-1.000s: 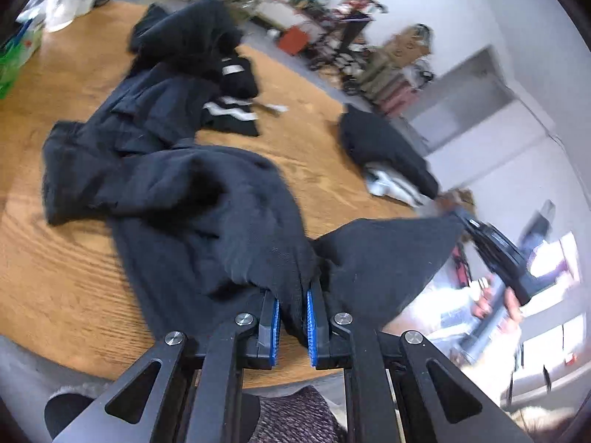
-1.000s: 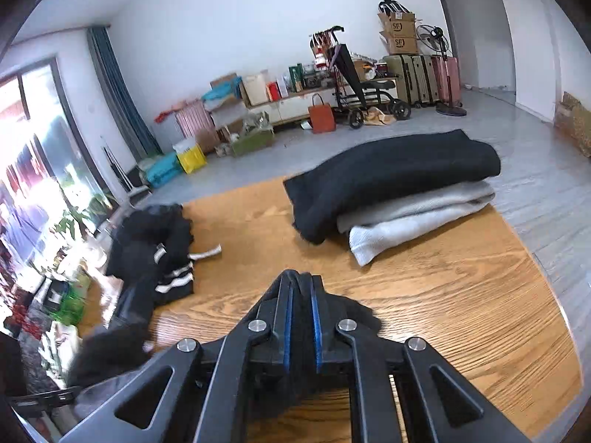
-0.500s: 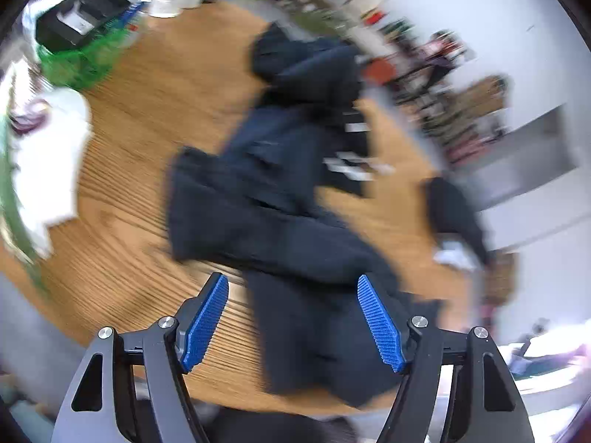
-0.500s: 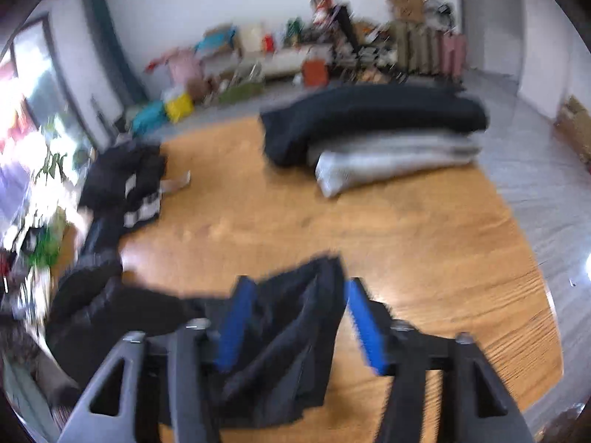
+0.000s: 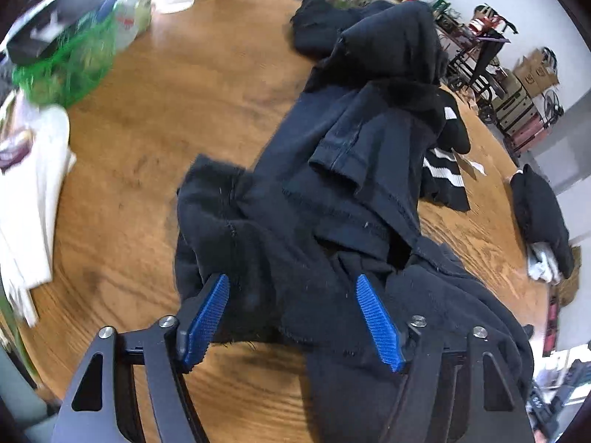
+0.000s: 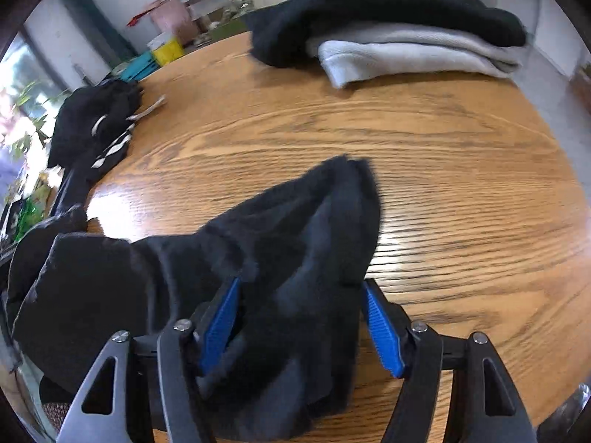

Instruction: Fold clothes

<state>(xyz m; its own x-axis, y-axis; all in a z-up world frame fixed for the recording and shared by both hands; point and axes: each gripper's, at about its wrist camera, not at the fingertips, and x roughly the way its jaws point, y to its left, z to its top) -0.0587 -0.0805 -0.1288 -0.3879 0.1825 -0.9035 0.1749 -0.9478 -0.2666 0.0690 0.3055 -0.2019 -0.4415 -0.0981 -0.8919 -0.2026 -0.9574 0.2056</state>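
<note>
Both the left gripper (image 5: pixel 291 317) and the right gripper (image 6: pixel 301 323) stand spread wide, grasping nothing; the black garment (image 5: pixel 332 221) lies crumpled on the wooden table (image 6: pixel 443 170) between their fingers. Ahead of the right fingers sits a folded stack (image 6: pixel 406 37); left of the left fingers, a green basket (image 5: pixel 62 70).

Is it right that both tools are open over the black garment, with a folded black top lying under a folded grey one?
Not quite. The right wrist view shows the folded black top lying on the folded grey one. Both tools, left and right, are open over the black garment.
</note>
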